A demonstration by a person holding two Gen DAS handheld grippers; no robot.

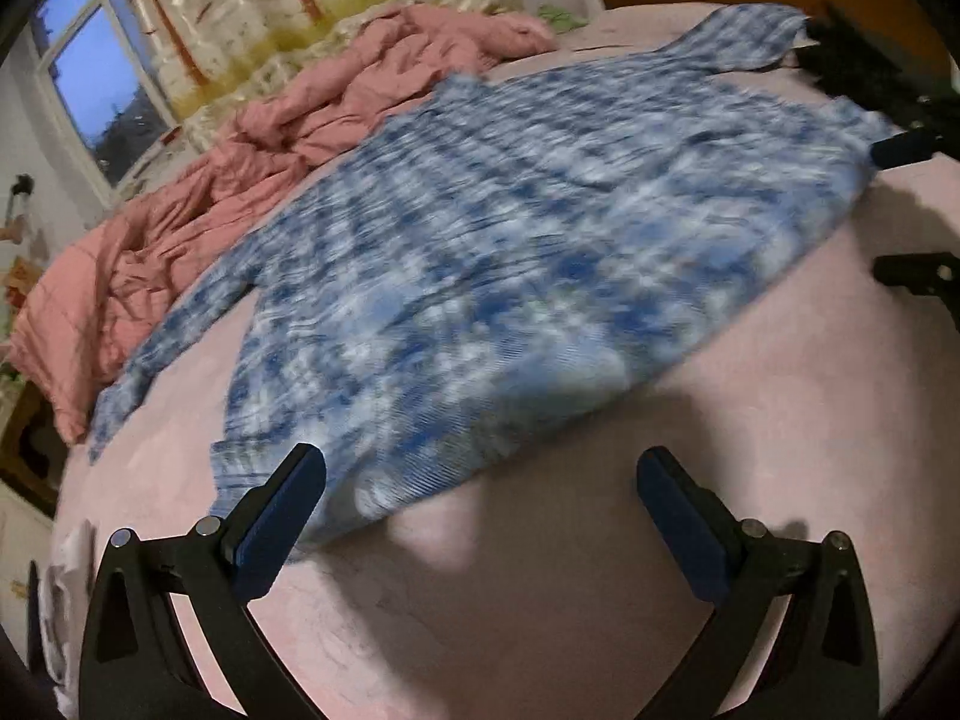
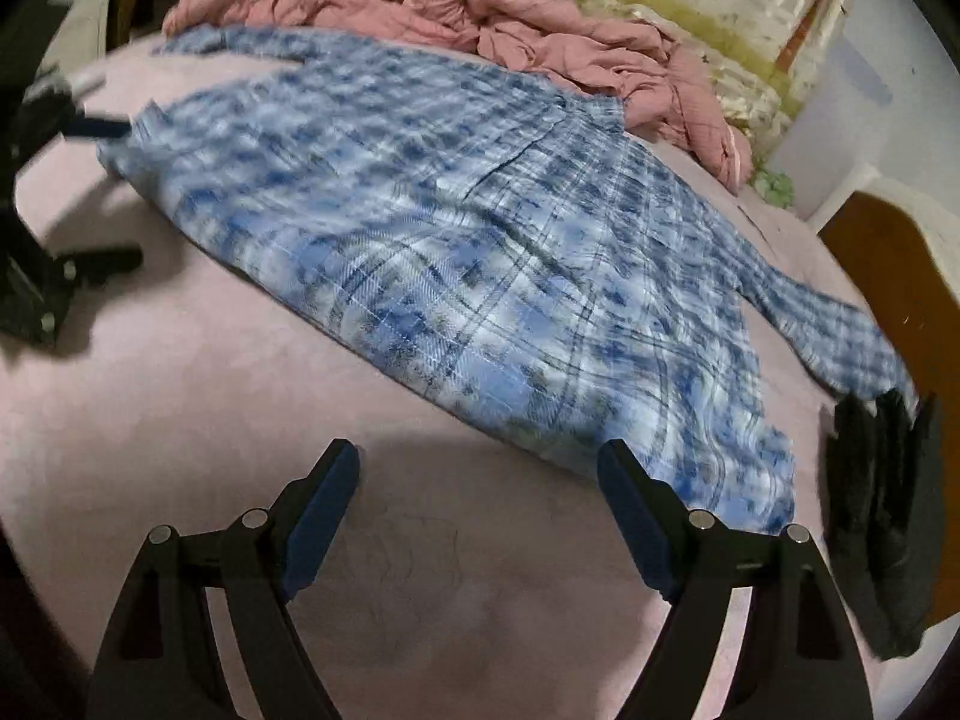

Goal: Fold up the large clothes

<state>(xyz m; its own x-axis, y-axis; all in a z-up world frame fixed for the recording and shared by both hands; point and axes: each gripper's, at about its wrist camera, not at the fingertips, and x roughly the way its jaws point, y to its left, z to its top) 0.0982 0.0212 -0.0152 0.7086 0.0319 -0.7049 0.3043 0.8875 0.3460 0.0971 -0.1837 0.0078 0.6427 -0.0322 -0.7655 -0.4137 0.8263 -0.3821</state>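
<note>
Left wrist view showed me the plaid shirt lying flat lengthwise across the bed, sleeves outspread, both my left gripper and right gripper spread wide, empty.

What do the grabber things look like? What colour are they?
Both match. The left gripper and right gripper each have two black plastic fingers shaped like angled arms, with dark blue pads on the inner faces. Small round silver pins sit at the joints. No cables, markings or sleeves show.
</note>
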